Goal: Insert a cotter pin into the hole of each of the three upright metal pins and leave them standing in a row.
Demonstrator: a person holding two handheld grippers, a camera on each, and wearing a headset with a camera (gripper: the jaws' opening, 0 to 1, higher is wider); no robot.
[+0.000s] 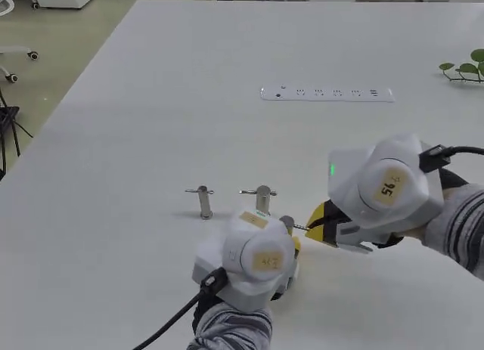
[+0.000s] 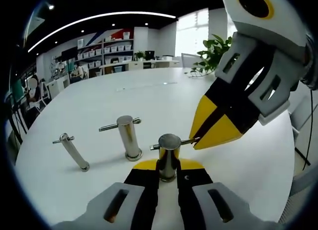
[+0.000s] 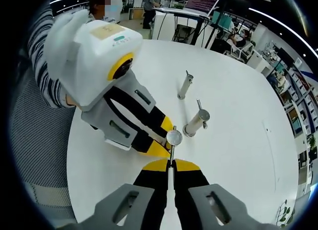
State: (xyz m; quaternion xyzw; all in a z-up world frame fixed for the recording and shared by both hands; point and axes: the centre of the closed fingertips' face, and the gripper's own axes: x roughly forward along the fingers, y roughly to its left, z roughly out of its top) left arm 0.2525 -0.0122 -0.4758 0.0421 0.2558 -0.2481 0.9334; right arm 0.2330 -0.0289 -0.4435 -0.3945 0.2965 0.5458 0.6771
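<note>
I am on the last of the three: my left gripper [image 2: 169, 171] is clamped on the foot of the third upright steel pin with the round flat head [image 2: 169, 153]. It stands at twelve o'clock from those jaws in the left gripper view. My right gripper [image 2: 203, 134] comes in from about two o'clock, pinched tight on the thin wire cotter pin [image 2: 184, 141]. In the right gripper view the same wire runs straight up at twelve o'clock from my right jaws to the pin's head [image 3: 174, 137]. The wire seems to show on both sides of the shaft, so I judge it has entered the hole, though I cannot tell how far it is through. The next move calls for a straight push along the hole's line while the left keeps the pin upright, then letting go gently with both so it stands. The other two steel pins, the middle one [image 1: 262, 199] and the far one [image 1: 204, 202], stand at ten to eleven o'clock from the held pin in the head view. Each has a cotter across its top, and the three roughly form a row. As for writing, a tan sticker on my right gripper's white housing [image 1: 389, 187] seems to read "95"; the left one's sticker [image 1: 266, 261] is too blurred to read. The white power strip [image 1: 327, 94] at twelve o'clock shows no legible marks.
</note>
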